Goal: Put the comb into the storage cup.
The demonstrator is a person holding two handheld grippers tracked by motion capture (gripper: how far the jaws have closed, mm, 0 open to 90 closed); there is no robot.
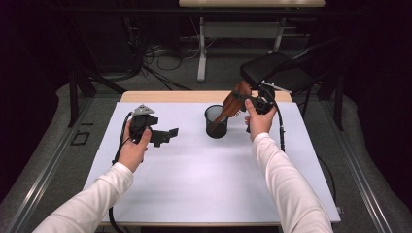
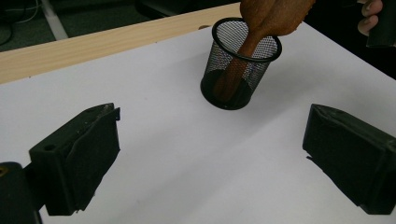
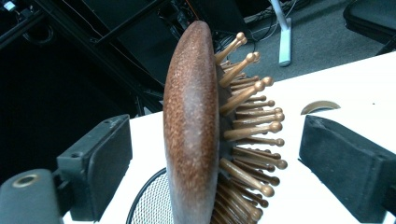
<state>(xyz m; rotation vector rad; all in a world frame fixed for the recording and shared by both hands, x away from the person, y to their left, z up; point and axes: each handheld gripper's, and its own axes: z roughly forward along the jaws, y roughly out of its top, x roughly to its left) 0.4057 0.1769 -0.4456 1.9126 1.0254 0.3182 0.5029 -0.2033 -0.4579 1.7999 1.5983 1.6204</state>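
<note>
Wooden hairbrush [image 3: 191,130] stands handle-down in mesh cup [image 2: 240,70], between open right tongs [image 3: 215,163], pads clear. Left tongs [image 2: 210,158] open, empty. No writing legible.

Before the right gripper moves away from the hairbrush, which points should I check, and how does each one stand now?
1. Hairbrush handle is inside the mesh cup: ok.
2. Right gripper jaws stand apart from the brush on both sides, no pad pressing: ok.
3. Brush rests stably by itself: cannot tell; it leans on the cup rim, head far outside.
4. Cup stands upright on the white table: ok.
5. Left gripper is open, holds nothing and is apart from the cup: ok.
</note>
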